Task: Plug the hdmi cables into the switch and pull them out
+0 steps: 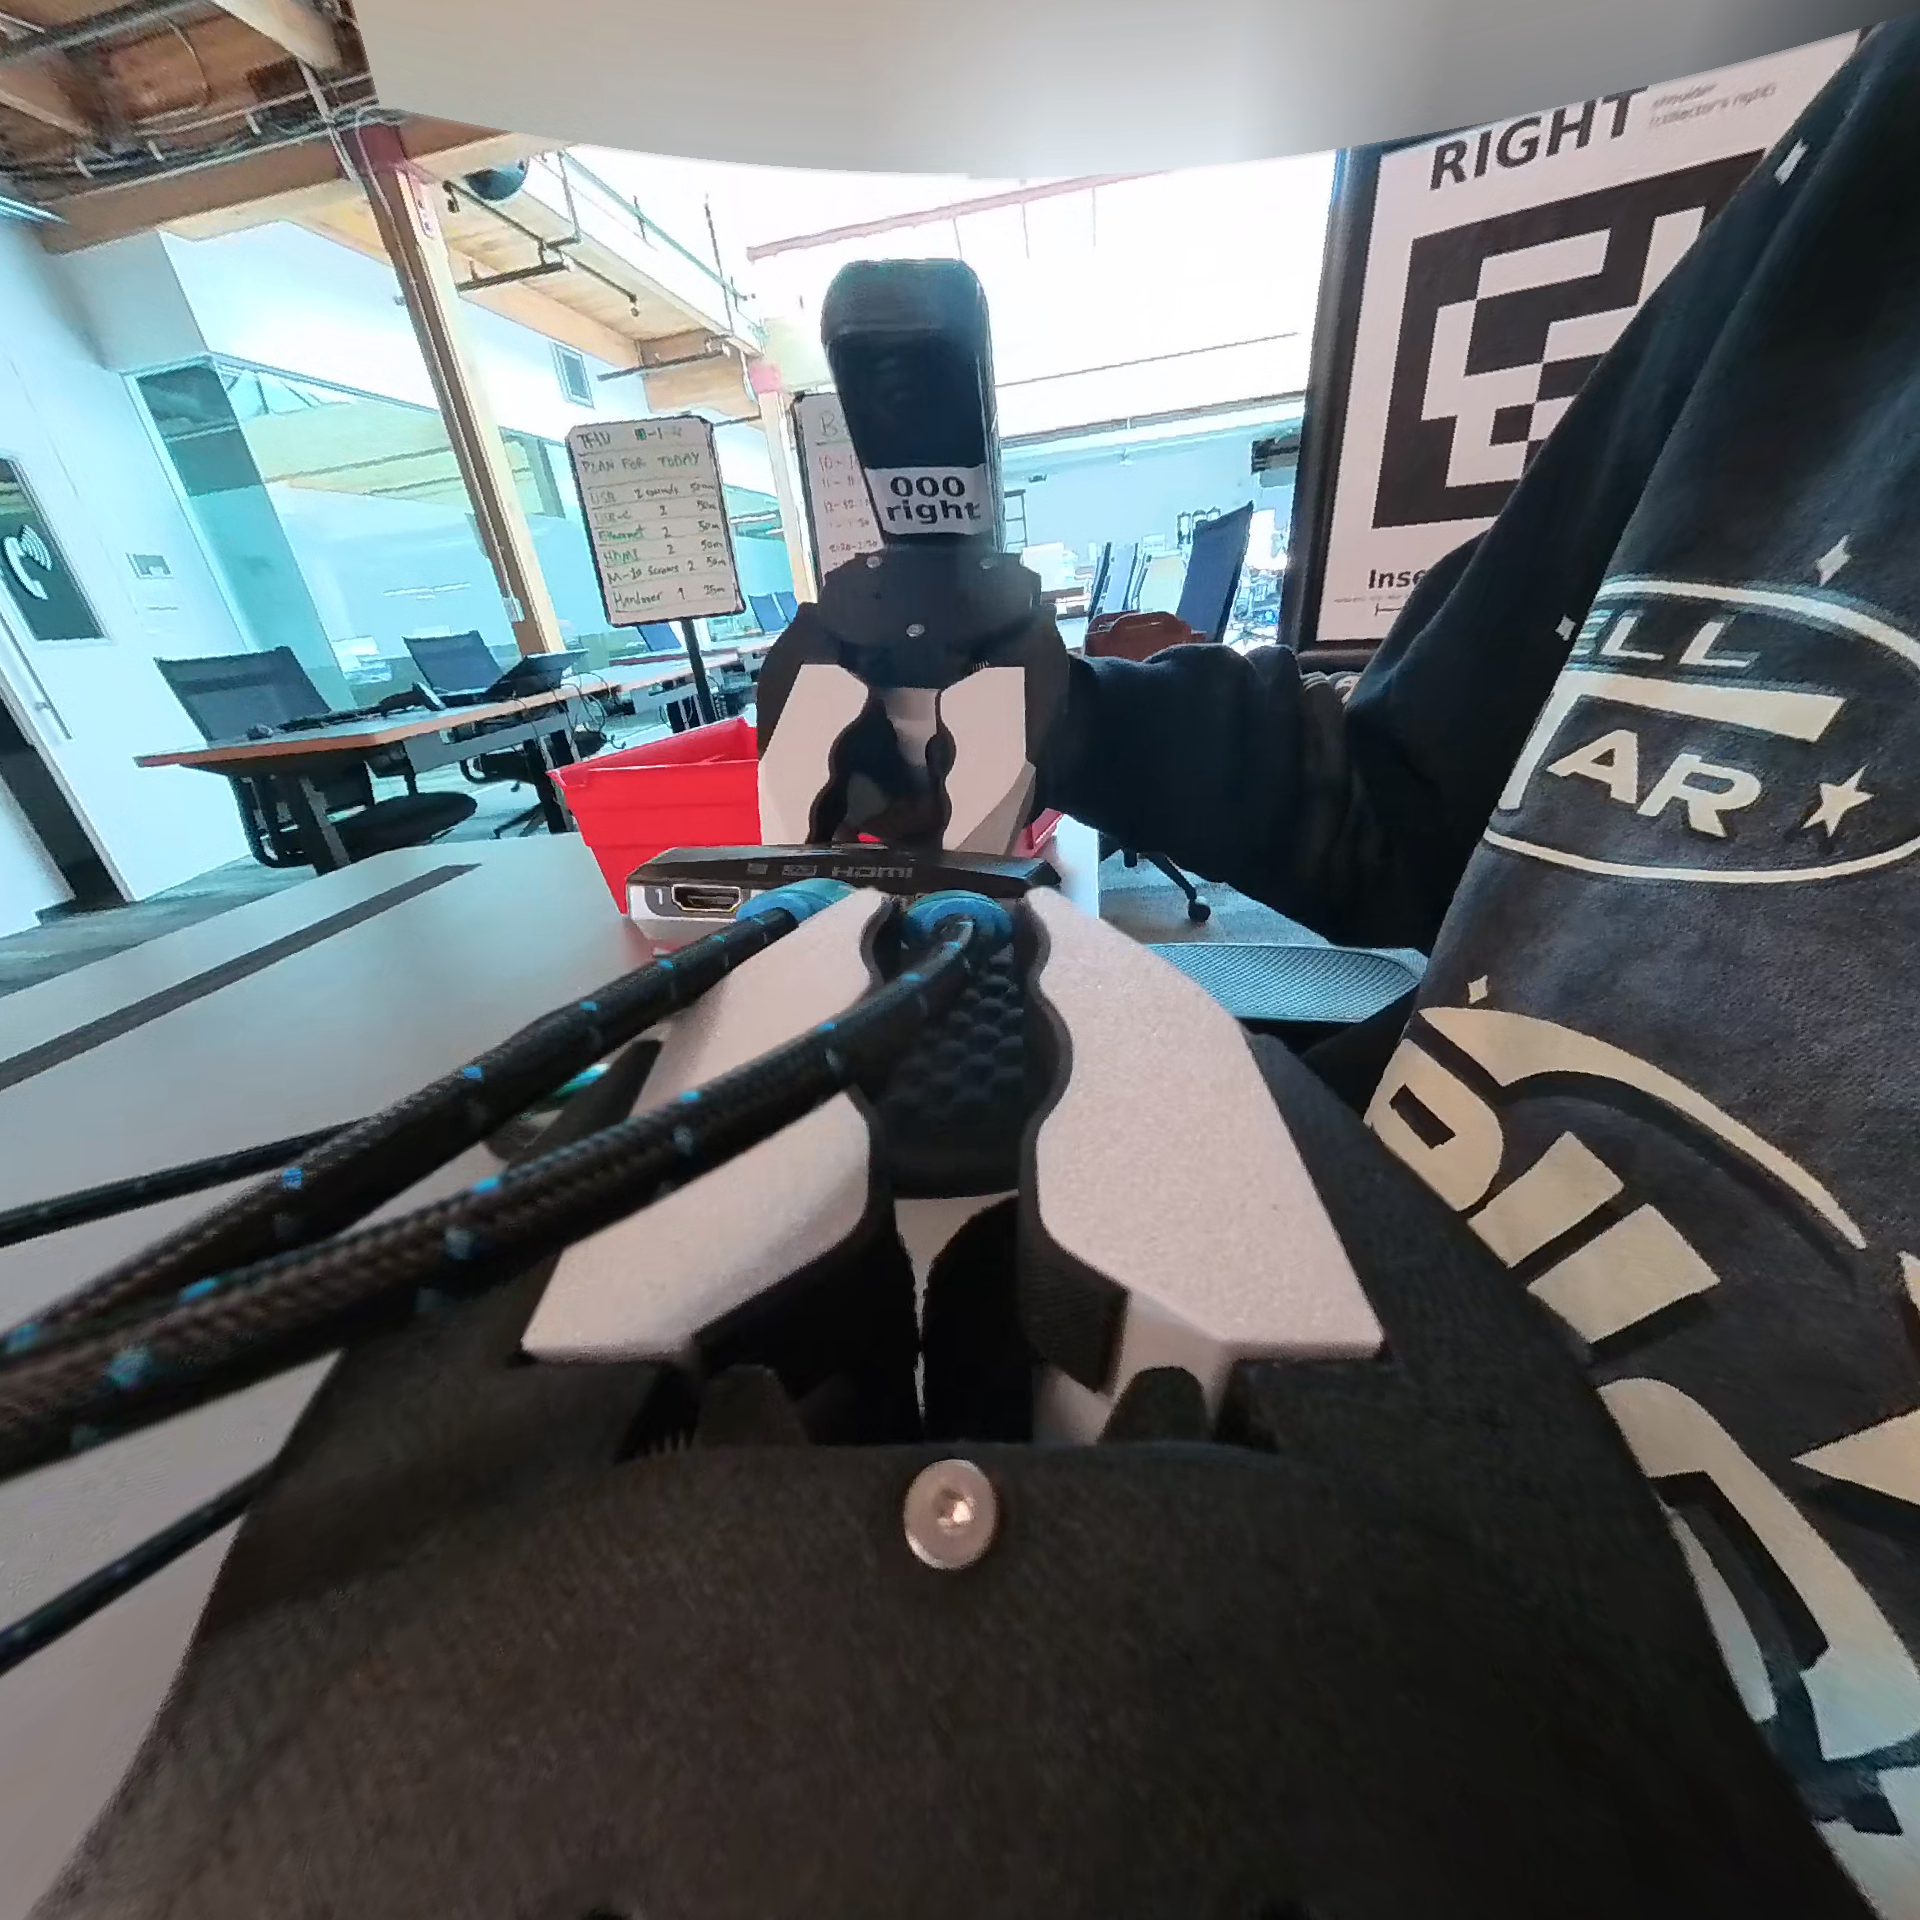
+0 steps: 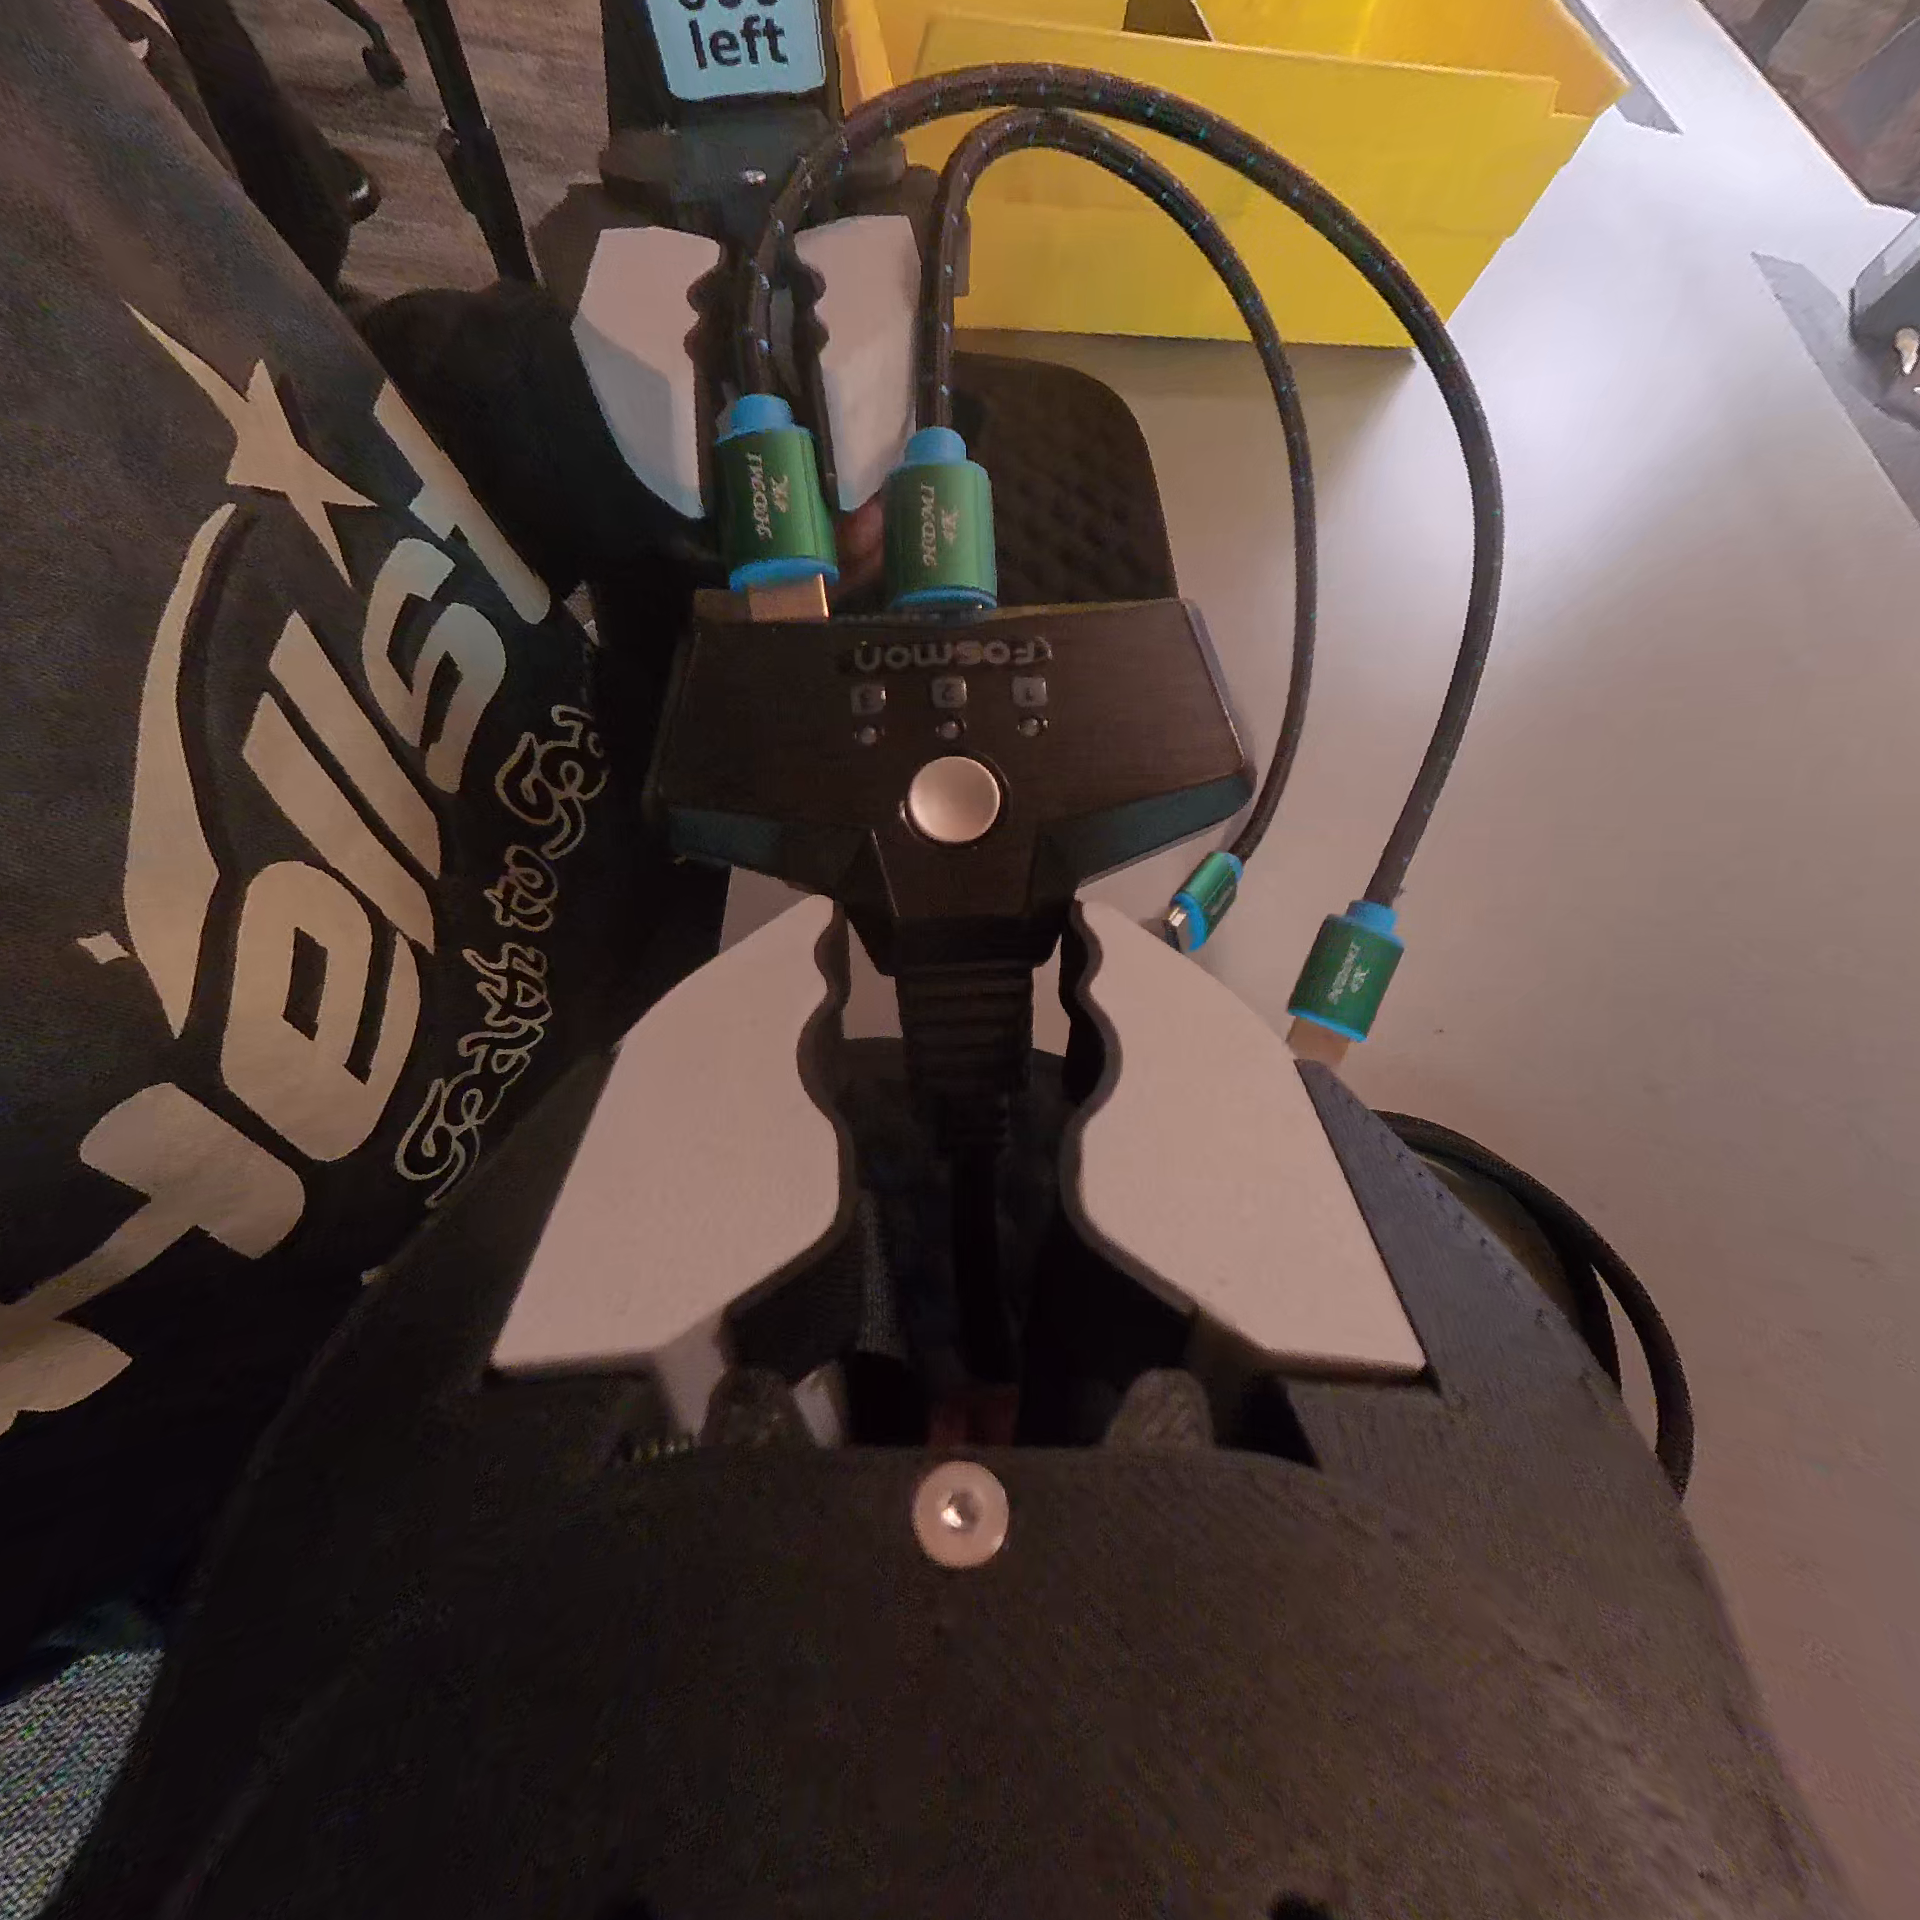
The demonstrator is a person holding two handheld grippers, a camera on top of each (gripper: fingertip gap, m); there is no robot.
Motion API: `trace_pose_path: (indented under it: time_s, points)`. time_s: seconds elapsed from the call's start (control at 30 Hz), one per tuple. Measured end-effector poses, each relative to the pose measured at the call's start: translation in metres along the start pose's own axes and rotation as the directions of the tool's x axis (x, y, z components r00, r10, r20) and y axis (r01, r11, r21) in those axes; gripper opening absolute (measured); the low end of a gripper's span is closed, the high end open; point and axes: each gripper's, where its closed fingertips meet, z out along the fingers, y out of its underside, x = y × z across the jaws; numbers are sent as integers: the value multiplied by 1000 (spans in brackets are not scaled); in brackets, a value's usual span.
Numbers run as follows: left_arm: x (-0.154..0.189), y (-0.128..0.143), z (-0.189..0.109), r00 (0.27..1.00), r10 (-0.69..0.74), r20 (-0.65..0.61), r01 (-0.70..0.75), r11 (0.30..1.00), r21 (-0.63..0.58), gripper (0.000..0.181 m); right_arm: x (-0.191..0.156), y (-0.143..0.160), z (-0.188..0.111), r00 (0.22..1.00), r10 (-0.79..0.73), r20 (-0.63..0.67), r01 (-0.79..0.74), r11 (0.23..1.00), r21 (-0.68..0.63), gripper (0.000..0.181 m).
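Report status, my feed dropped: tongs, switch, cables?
Right tongs shut on switch neck. Left tongs shut on left plug, metal tip showing; second plug seated. Nothing blocking.

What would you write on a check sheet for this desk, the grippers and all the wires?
Surface: pale grey table.
Job's things: black switch; first plug shows its gold tip, second plug sits fully in.
Clutter: yellow bin, red bin.
Grippers: left gripper shut on first cable; right gripper shut on the switch's tail.
Cables: second cable loops too; free ends lie on the table.
Surroundings: office desks, whiteboard, sweatshirt.
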Motion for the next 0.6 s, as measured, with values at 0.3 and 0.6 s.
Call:
trace_pose_path:
  time_s: [0.3,0.6]
  points:
    - [0,0,1,1000,-14,-4,14,1000,14,20,-1,2,1,1000,9,5,-9,1000,15,40]
    - [0,-3,-1,1000,-9,2,8,999,42,20,-1,1,5,1000,13,18,-13,1000,28,40]
